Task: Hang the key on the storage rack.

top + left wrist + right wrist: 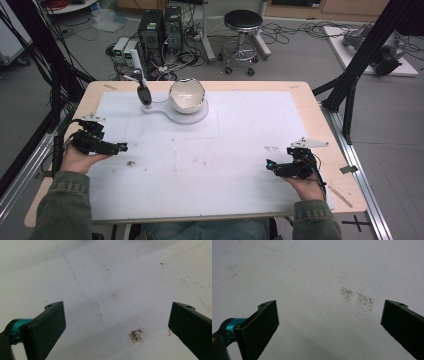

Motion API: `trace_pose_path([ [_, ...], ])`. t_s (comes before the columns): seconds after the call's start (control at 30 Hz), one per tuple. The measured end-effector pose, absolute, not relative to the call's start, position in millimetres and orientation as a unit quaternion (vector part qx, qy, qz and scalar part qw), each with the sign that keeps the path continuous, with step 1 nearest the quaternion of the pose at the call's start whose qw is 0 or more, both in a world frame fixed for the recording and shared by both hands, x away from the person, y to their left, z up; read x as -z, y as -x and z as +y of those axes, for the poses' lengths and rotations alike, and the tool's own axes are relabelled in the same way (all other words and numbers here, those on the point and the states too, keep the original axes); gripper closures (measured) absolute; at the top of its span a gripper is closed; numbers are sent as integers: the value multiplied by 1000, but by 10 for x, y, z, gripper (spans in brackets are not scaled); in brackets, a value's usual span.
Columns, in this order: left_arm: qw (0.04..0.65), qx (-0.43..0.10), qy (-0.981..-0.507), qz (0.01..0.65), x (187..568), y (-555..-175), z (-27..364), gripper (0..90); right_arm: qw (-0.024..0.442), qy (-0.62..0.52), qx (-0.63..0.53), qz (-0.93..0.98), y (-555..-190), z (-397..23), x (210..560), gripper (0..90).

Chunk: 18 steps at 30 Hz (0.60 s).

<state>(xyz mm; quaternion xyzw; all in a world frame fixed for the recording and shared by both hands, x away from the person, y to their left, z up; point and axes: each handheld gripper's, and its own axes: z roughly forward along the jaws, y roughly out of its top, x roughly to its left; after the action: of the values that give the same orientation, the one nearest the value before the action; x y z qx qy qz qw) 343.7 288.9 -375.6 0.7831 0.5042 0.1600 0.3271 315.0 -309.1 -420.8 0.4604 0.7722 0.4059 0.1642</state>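
While the person's 2 hands rest low at the near side of the tabletop (310, 107), each holds a claw that points inward across the white mat (235, 135). The left claw (121, 147) sits by the left edge of the mat, well apart from the right claw (270, 165) near the right edge. Seen along its own black jaws, the left claw (117, 322) is spread wide with nothing between the jaws, just bare mat with a small brownish smudge (136, 335) and faint blue pen lines. The right claw (329, 322) is spread just as wide, also holding nothing, and looks onto a speckled grey patch (357, 298) on the mat.

Farther back, toward the far edge of the tabletop, a white bowl (187, 95) stands tilted on a flat white stand (200, 116). Just to its left a dark-headed spoon (144, 94) stands with its pale handle rising up and away. Both are well apart from either claw. Green sleeves (60, 200) cover the forearms at the near edge.
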Motion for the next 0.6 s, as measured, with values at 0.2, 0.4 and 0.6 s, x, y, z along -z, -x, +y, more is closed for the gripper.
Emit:
trace_pose_path([
  [0.2,326,-166,-784,501,3864,-3350,2852,17,166,-458,-406,773,-3148,-3099,4216,6],
  [0.4,336,-166,-787,490,3986,-3225,2857,17,165,-457,-402,776,-3156,-3102,4230,6],
  [0.6,345,-166,-789,480,4081,-3097,2877,17,165,-456,-403,776,-3155,-3103,4229,6],
])
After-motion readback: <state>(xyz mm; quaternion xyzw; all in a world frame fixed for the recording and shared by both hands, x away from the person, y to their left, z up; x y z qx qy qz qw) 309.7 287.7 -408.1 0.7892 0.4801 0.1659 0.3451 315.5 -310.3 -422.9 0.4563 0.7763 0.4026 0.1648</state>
